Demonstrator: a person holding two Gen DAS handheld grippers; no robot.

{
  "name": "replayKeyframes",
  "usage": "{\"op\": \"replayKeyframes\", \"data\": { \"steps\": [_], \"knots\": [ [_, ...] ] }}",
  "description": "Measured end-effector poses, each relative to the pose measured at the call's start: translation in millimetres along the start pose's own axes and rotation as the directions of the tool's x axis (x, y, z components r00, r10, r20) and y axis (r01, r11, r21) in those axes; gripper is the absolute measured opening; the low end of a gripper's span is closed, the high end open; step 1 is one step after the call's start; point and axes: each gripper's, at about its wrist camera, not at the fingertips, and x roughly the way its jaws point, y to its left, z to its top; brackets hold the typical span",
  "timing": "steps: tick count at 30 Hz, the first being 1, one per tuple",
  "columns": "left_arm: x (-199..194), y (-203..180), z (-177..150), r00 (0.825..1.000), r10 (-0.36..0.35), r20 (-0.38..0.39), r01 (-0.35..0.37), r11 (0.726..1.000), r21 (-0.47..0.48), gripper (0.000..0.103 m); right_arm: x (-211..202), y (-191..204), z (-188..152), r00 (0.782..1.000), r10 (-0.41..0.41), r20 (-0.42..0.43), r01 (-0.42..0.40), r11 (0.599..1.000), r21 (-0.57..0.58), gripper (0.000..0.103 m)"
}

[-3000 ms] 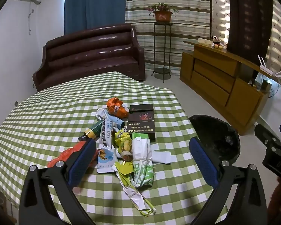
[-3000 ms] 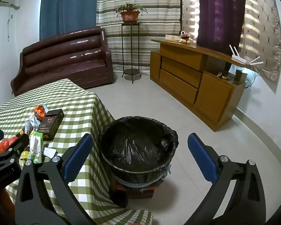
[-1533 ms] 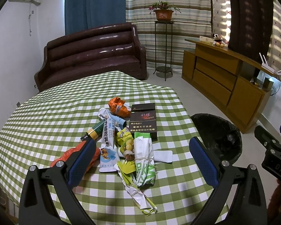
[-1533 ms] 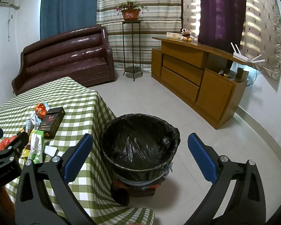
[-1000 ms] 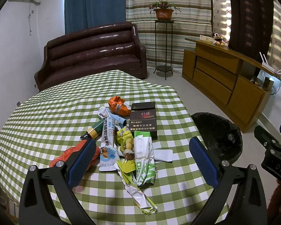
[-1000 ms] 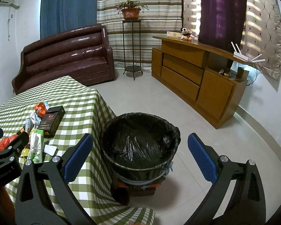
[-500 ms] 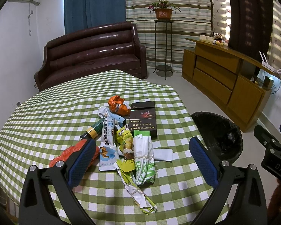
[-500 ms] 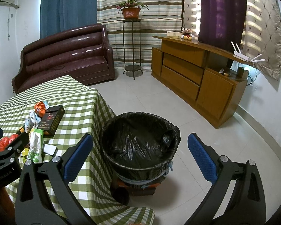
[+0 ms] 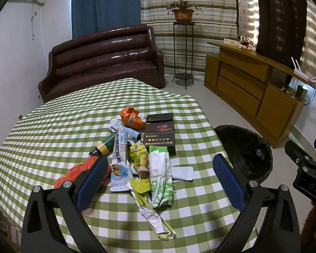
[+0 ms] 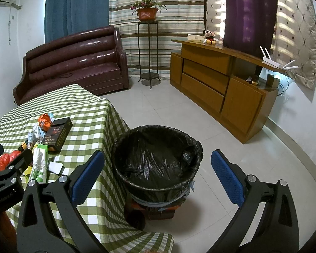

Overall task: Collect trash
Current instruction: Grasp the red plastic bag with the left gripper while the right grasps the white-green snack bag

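Nothing has shifted over the last few seconds: left gripper (image 9: 158, 179) and right gripper (image 10: 158, 177) both hover spread and empty, wrapper pile (image 9: 141, 158) untouched mid-table (image 9: 52, 126), lined bin (image 10: 158, 154) beside its right edge, collection unstarted.

A heap of wrappers (image 9: 141, 164) lies near the tabletop's (image 9: 52, 126) front edge, with a flat box (image 9: 160, 132) just behind it. The bin (image 10: 158, 158) stands on the floor right of the tabletop, seemingly empty. A sofa (image 9: 103, 59) sits behind, a cabinet (image 10: 217, 84) far right.
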Motion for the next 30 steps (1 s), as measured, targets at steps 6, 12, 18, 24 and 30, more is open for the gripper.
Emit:
{"op": "replayKeyframes", "data": {
  "steps": [6, 12, 18, 24, 30],
  "knots": [
    [-0.1, -0.3, 0.1, 1.0, 0.0, 0.0, 0.0, 1.0, 0.001, 0.097, 1.0, -4.4, 4.3, 1.0, 0.002, -0.003, -0.002, 1.0, 0.002, 0.099],
    [2.5, -1.2, -7.1, 1.0, -0.003, -0.005, 0.003, 1.0, 0.007, 0.097, 1.2, 6.5, -6.1, 1.0, 0.006, -0.008, -0.006, 1.0, -0.001, 0.099],
    [1.5, 8.3, -13.4, 1.0, 0.0, -0.016, 0.0, 1.0, 0.029, 0.097, 0.9, 10.7, -6.0, 1.0, 0.01, -0.016, -0.01, 1.0, -0.011, 0.094],
    [-3.4, 39.1, -13.9, 0.999, 0.025, -0.032, -0.025, 0.999, 0.021, 0.097, 5.3, 30.4, -15.7, 0.998, 0.036, -0.045, -0.037, 0.999, -0.035, 0.084],
    [-7.7, 69.5, -14.7, 0.998, 0.06, -0.033, -0.059, 0.998, 0.022, 0.097, -0.3, 57.4, -19.2, 0.995, 0.068, -0.07, -0.074, 0.995, -0.074, 0.084]
  ]
}}
